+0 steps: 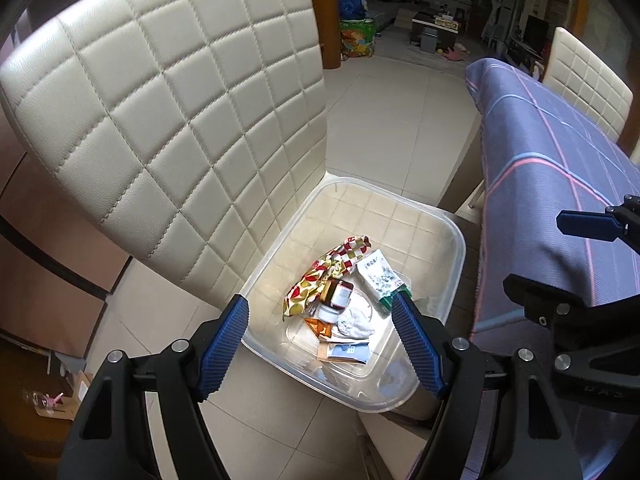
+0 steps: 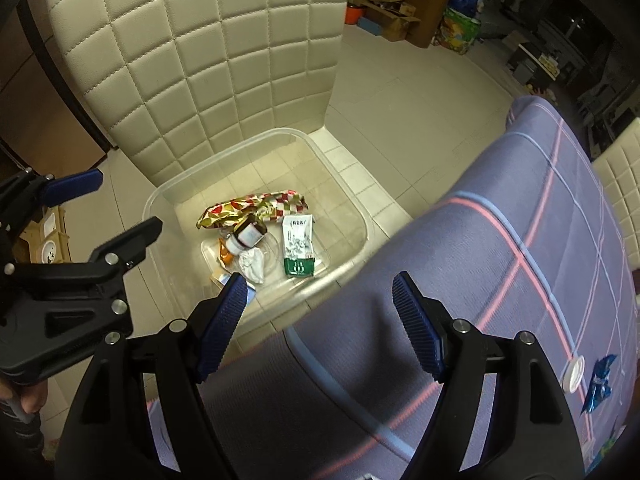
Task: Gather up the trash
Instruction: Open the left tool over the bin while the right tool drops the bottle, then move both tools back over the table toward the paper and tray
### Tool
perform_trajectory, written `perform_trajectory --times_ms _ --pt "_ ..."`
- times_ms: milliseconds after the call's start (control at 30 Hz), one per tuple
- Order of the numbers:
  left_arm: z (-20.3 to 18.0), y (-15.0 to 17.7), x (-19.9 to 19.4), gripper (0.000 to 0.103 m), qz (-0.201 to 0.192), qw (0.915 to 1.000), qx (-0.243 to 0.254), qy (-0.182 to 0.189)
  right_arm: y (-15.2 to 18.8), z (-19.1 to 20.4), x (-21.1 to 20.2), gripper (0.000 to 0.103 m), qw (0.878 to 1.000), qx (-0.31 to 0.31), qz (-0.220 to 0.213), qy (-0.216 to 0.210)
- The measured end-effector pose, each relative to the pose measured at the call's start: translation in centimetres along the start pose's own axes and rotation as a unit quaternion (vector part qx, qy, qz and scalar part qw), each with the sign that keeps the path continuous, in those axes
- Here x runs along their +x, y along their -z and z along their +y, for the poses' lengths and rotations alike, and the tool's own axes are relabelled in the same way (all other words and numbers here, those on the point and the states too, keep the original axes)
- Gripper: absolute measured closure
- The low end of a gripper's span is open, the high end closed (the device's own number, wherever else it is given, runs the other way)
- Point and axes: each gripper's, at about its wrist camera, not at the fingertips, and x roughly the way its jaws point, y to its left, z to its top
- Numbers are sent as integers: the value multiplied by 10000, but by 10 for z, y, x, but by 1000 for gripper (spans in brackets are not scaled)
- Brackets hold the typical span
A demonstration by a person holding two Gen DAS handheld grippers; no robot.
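Note:
A clear plastic bin (image 1: pixel 461 240) (image 2: pixel 362 216) sits on the seat of a cream quilted chair (image 1: pixel 180 100) (image 2: pixel 200 40). In it lie a red-and-gold patterned wrapper (image 1: pixel 320 276) (image 2: pixel 256 208), a brown bottle (image 1: pixel 338 294) (image 2: pixel 248 236), a crumpled white tissue (image 1: pixel 356 322) (image 2: pixel 252 264), a white-and-green packet (image 1: pixel 380 276) (image 2: pixel 298 248) and flat sachets. My left gripper (image 1: pixel 320 304) (image 2: pixel 128 204) hangs open above the bin, holding nothing. My right gripper (image 2: pixel 320 284) (image 1: pixel 536 252) is open and empty over the table's edge. On the table lie a white cap (image 2: pixel 573 374) and a blue wrapper (image 2: pixel 600 384).
A table under a purple plaid cloth (image 1: pixel 540 140) (image 2: pixel 520 220) stands right of the chair, with a second cream chair (image 1: pixel 588 76) behind it. Pale tiled floor (image 1: pixel 392 120) runs toward cluttered boxes (image 2: pixel 392 4) and bags at the back. A hand (image 2: pixel 28 396) grips the left tool's handle.

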Motion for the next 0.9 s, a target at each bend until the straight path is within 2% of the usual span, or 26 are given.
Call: perform_trajectory --times_ms 500,633,900 --pt "-66 12 -54 31 -329 9980 531 88 59 -44 -54 28 9984 410 -337 169" --pt "-100 15 -68 31 -407 9959 793 158 82 -67 -66 28 9969 632 -397 232" --pt "-187 27 -95 31 -569 9874 1377 541 155 -137 -86 28 9880 1413 -437 442"
